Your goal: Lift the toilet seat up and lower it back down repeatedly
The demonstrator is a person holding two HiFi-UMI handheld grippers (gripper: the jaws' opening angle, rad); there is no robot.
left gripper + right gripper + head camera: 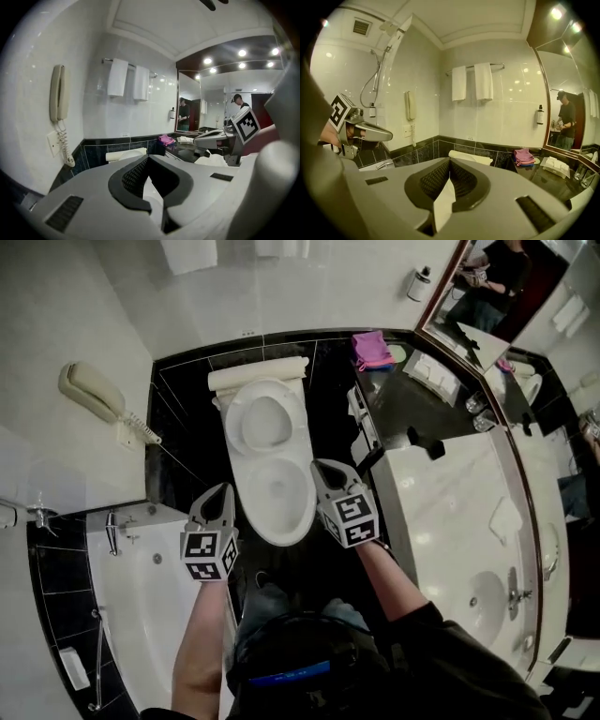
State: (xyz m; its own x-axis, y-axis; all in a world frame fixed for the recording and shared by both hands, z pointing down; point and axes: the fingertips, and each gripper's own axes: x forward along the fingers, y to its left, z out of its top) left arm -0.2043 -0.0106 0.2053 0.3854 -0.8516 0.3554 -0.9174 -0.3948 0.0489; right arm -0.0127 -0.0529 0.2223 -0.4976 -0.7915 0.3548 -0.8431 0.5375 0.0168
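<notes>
A white toilet stands against the black tiled wall. Its seat (260, 421) is raised and leans back on the tank, and the bowl (278, 493) lies open below it. My left gripper (222, 493) hovers beside the bowl's left rim, shut and empty, touching nothing. My right gripper (324, 471) hangs at the bowl's right rim, also shut with nothing held. In the left gripper view the left gripper (147, 158) points toward the raised seat's top (125, 154). The right gripper (449, 160) faces that top edge of the seat (471, 158) too.
A wall phone (89, 390) hangs at the left above a bathtub (141, 606). A vanity counter (450, 493) with a sink (487, 601) runs along the right, and a pink cloth (372, 348) lies at its far end. Towels (473, 82) hang above the toilet.
</notes>
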